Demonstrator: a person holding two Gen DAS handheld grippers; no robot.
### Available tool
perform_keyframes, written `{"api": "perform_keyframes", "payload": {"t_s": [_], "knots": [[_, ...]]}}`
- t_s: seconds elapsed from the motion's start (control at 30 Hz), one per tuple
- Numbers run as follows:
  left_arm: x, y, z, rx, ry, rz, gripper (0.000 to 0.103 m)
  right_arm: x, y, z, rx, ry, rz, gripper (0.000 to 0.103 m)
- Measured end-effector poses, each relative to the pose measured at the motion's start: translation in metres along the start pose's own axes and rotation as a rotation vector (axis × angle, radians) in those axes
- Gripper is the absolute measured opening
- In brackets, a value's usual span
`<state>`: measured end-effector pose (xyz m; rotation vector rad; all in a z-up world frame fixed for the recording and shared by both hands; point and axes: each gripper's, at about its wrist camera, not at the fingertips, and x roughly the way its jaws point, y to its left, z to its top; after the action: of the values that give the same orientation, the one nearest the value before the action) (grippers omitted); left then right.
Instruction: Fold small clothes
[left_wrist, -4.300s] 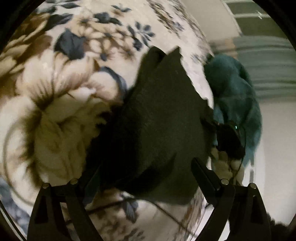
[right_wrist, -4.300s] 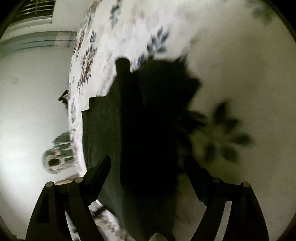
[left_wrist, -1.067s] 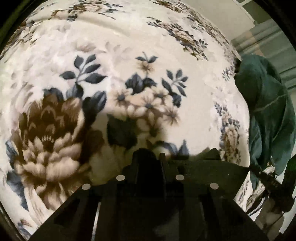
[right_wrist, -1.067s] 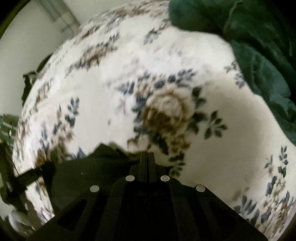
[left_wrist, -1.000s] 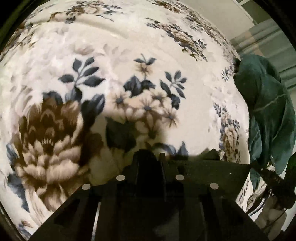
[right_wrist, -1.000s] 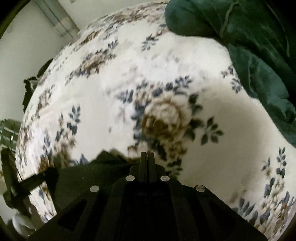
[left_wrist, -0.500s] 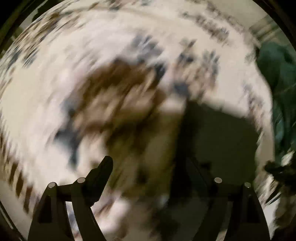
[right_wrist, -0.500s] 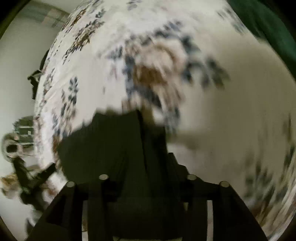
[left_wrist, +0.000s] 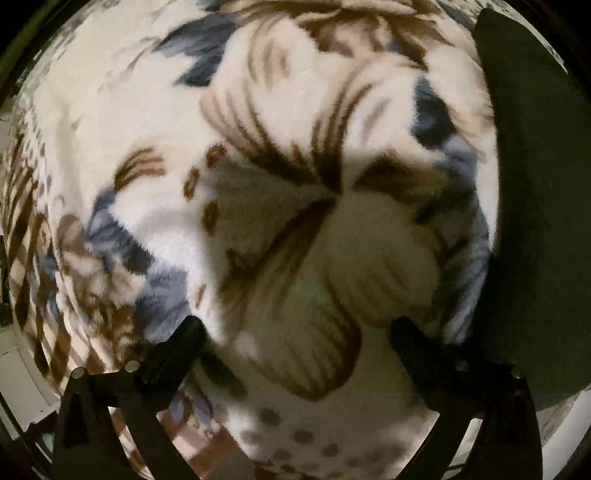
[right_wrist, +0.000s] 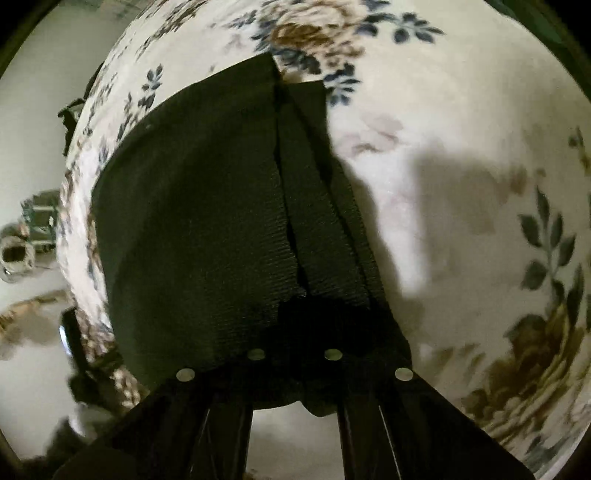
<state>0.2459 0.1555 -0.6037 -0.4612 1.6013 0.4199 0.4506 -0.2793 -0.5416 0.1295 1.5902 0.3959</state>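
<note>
A small dark green garment (right_wrist: 207, 221) lies folded on the floral blanket (right_wrist: 461, 110), its layers overlapping along a seam up the middle. My right gripper (right_wrist: 295, 332) is shut on the garment's near edge, and the cloth hides the fingertips. In the left wrist view the garment (left_wrist: 535, 184) fills the right edge. My left gripper (left_wrist: 295, 332) is open and empty, close above the blanket (left_wrist: 258, 147) to the left of the garment.
The blanket's edge (right_wrist: 74, 206) runs down the left of the right wrist view, with pale floor (right_wrist: 29, 110) and small dark objects (right_wrist: 70, 114) beyond. The bed's lower edge (left_wrist: 221, 450) shows near the left gripper.
My left gripper has opened, let go of the garment and swung left over the blanket. My right gripper stays shut on the garment, which now lies flatter and further folded.
</note>
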Motion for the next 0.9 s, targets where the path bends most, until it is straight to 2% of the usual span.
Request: {"api": "perform_keyframes", "payload": {"t_s": [0.1,0.2,0.33,0.4,0.47,0.53,0.63,0.73,0.77,0.8,0.9], "knots": [[-0.016,0.002,0.008,-0.006,0.024,0.0,0.103,-0.041,-0.007,-0.003,0.021,-0.117,-0.007,0.002],[-0.046,0.001,0.009,-0.001,-0.048,-0.014,0.103,-0.074,-0.023,-0.008,0.07,-0.169,0.013,0.002],[-0.074,-0.009,0.011,0.021,-0.132,-0.026,0.103,-0.055,-0.044,-0.014,0.101,-0.066,0.051,0.002],[-0.079,-0.017,0.011,0.04,-0.144,-0.035,0.103,-0.042,-0.061,-0.014,0.165,-0.009,0.105,0.013],[-0.081,-0.027,0.011,0.057,-0.146,-0.051,0.103,-0.031,-0.087,-0.017,0.296,0.0,0.205,0.047],[-0.078,-0.044,0.01,0.076,-0.142,-0.053,0.103,-0.023,-0.107,-0.018,0.407,0.004,0.297,0.053],[-0.071,-0.06,0.0,0.08,-0.135,-0.053,0.103,-0.005,-0.114,-0.014,0.464,0.033,0.397,0.053],[-0.065,-0.072,-0.001,0.055,-0.142,-0.057,0.103,0.008,-0.104,-0.005,0.449,0.02,0.395,0.05],[-0.063,-0.076,-0.002,0.047,-0.139,-0.061,0.103,0.006,-0.1,-0.004,0.429,-0.013,0.367,0.02],[-0.062,-0.072,-0.003,0.036,-0.135,-0.067,0.103,0.001,-0.091,0.0,0.384,-0.046,0.335,0.015],[-0.065,-0.066,-0.007,0.038,-0.137,-0.062,0.103,-0.026,-0.077,-0.002,0.336,-0.136,0.288,0.013]]}}
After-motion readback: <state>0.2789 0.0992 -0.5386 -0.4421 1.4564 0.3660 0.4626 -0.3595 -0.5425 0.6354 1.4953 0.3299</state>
